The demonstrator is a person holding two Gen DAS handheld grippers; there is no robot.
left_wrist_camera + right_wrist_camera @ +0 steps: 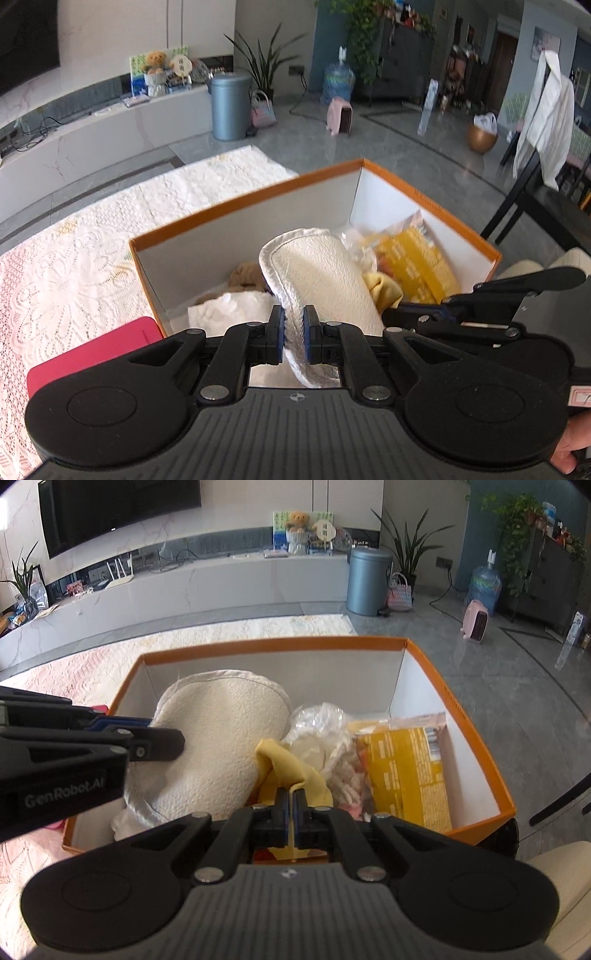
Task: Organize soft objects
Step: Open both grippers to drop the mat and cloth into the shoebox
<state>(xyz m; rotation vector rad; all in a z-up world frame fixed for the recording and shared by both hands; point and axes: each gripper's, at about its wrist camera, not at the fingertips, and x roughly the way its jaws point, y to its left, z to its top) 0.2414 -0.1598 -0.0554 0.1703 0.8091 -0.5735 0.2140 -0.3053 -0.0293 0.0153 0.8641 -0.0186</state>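
With the left tool (294,334) clamped on the cream pad (325,280) and the right tool (290,814) pinching the yellow cloth (284,771), each should lower well inside the orange box (476,734) before letting go.

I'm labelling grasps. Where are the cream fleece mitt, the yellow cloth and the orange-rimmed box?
cream fleece mitt (225,738), right wrist view, its fleece face
yellow cloth (284,771), right wrist view, its upper fold
orange-rimmed box (243,199), left wrist view, far rim

box (476,738): matt orange-edged cardboard
mitt (225,738): nubbly cream cloth, satin trim
rag (291,775): soft yellow cloth
packet (406,771): glossy plastic
tablecloth (74,266): white lace
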